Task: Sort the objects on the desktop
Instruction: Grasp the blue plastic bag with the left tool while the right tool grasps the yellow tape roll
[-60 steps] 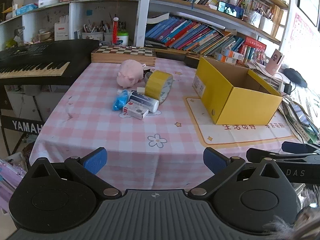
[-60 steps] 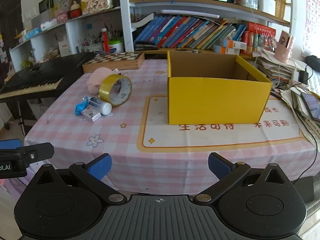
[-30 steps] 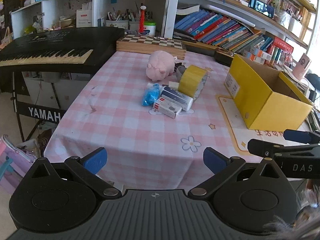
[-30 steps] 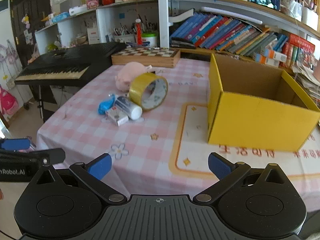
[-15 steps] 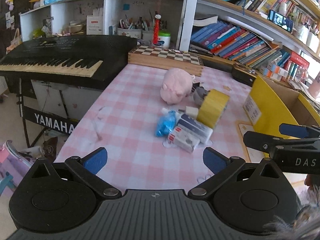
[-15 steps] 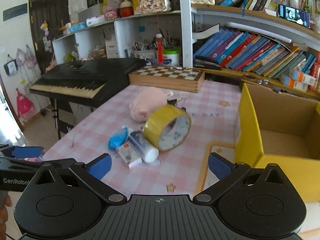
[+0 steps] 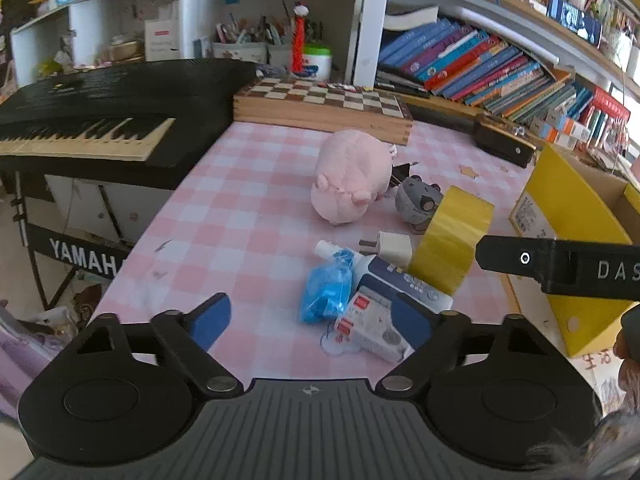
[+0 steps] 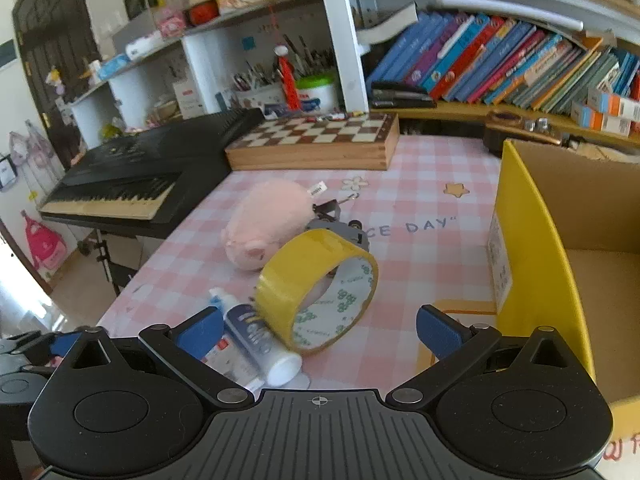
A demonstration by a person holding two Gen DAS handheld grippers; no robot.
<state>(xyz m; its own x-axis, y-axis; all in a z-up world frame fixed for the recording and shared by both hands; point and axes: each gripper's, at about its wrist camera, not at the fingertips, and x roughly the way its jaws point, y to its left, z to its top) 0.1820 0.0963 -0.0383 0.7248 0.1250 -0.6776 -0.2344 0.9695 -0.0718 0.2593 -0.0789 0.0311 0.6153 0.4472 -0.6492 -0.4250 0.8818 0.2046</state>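
On the pink checked tablecloth lies a cluster: a pink plush pig, a yellow tape roll standing on edge, a white-and-blue tube, a blue packet, a small white box, a white plug and a grey toy. An open yellow cardboard box stands to the right. My left gripper is open just before the packet and small box. My right gripper is open in front of the tape roll.
A wooden chessboard box lies at the table's back. A black keyboard stands left of the table. Shelves of books run behind. The right gripper's finger crosses the left wrist view.
Both grippers have moved forward over the table toward the cluster, which now looks much larger. Both stay open and empty. No object has moved.
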